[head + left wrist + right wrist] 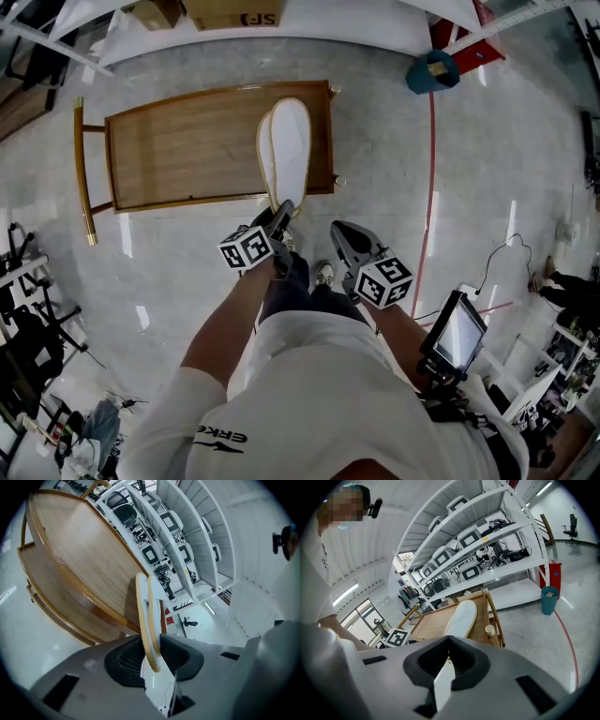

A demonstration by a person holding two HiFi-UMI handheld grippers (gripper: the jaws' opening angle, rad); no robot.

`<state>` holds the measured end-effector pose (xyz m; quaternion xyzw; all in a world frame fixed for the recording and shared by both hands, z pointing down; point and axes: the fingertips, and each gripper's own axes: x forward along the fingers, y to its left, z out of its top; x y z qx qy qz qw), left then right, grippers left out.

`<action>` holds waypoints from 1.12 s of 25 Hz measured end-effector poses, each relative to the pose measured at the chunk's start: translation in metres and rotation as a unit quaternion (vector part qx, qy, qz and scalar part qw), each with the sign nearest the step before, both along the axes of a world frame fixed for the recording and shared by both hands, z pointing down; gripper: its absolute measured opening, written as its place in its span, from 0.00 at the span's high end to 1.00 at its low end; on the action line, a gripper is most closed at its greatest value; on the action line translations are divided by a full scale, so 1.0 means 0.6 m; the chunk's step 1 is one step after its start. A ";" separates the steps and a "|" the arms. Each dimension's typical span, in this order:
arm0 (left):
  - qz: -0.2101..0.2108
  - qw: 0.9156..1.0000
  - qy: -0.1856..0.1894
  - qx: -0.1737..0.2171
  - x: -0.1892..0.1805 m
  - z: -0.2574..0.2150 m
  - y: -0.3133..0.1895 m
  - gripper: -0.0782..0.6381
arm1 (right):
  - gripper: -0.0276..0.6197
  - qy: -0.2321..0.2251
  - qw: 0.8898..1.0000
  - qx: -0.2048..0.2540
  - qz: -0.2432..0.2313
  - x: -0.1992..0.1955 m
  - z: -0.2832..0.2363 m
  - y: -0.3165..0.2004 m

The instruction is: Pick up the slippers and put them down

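Closest to the head camera is the person's white T-shirt, with dark shorts and shoes below it on the pale floor. Both forearms reach forward, each with a gripper.

The left gripper (284,212) (152,641) has its jaws closed most of the way onto the near end of the slippers (289,145) (142,606) (462,617). Its own view shows both dark ribbed pads pressing the pair from either side, with the two thin soles seen edge-on between them. The right gripper (340,231) (449,641) hangs just beside it, apart from the slippers. Its jaws meet at the tips and nothing is between them.

The slippers are white with a tan rim and are stacked one on the other. They stretch away from the left gripper over the right end of the wooden trolley (187,150) (75,550) (433,625), with their near end sticking out past the trolley's near edge, where the pads hold them. Whether the far end rests on the top or is raised off it cannot be told. The trolley has a raised rim, a lower shelf that shows in the left gripper view, and a handle rail at its left end.

To the person's right a screen on a stand (457,333) sits low beside the body. A red line (431,187) (571,641) runs across the floor, and near its far end stands a teal bin (431,70) (549,599). Beyond the trolley a white shelving rack (187,541) (487,541) holds rows of monitors, and a cardboard box (234,11) sits at the far edge of the head view.
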<state>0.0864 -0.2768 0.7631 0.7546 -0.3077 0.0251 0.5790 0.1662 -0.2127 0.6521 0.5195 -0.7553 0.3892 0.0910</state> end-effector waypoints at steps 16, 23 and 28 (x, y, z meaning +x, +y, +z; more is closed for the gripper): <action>-0.032 0.998 0.012 0.044 -0.025 -0.086 -0.003 0.81 | 0.95 0.000 0.999 0.038 -0.002 -0.009 -0.059 0.014; -0.043 0.996 0.022 0.078 -0.034 -0.148 0.012 0.81 | 0.95 -0.008 0.997 0.070 -0.005 -0.011 -0.098 0.023; -0.050 0.993 0.032 0.106 -0.029 -0.204 0.040 0.81 | 0.95 -0.013 0.995 0.096 -0.004 0.000 -0.130 0.042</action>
